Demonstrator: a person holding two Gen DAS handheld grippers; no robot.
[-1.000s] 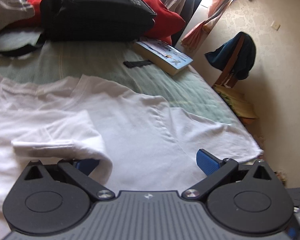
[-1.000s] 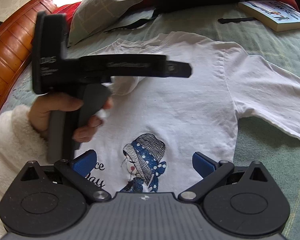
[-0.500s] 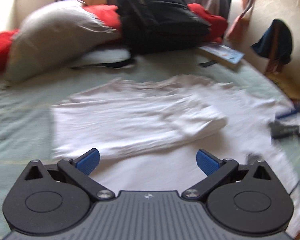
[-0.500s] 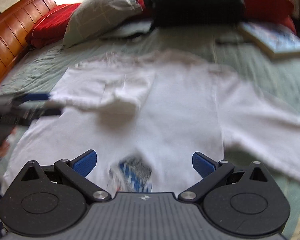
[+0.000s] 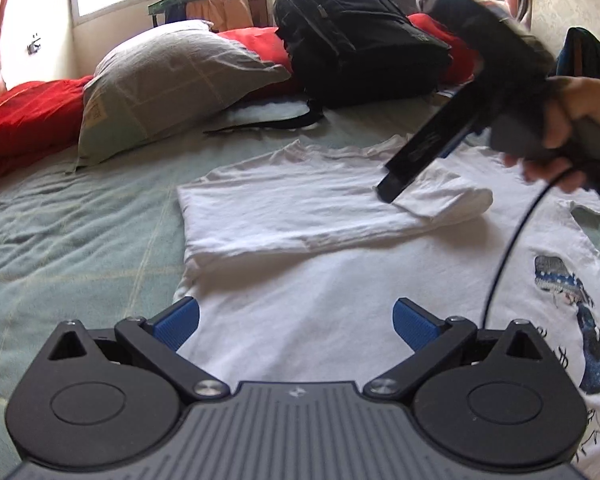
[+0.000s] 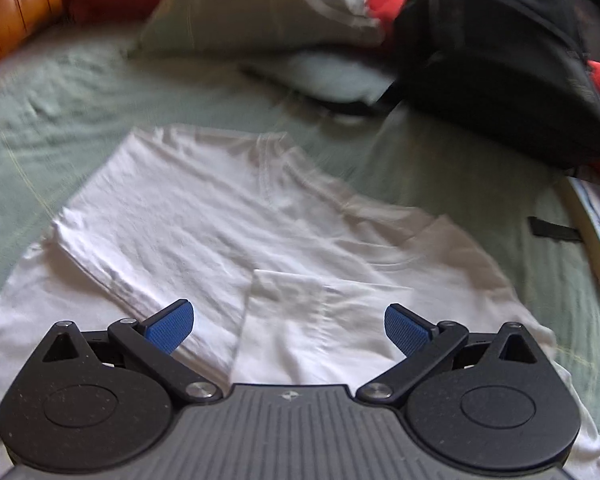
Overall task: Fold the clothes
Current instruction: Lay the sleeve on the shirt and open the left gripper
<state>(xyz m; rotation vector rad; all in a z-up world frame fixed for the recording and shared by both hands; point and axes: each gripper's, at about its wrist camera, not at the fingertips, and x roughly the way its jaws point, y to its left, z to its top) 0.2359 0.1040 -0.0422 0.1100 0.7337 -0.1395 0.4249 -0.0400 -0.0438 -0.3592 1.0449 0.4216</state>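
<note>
White t-shirt (image 5: 300, 288) lies flat on the green bedsheet (image 5: 80, 232), one side and sleeve folded in over the body, printed figure face-up. Left gripper (image 5: 296, 318) sits over the shirt's near part, jaws spread, holding nothing. Right gripper (image 6: 288, 320) is above the folded sleeve, jaws spread, empty. Black backpack (image 5: 356, 36) and grey pillow (image 5: 172, 76) lie beyond the shirt's collar.

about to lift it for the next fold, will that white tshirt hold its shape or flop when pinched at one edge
The T-shirt will probably flop: it lies thin and wrinkled, and its folded sleeve drapes softly. It looks light, so one pinch should lift it. The folded part may well slip open, since nothing holds it down.
</note>
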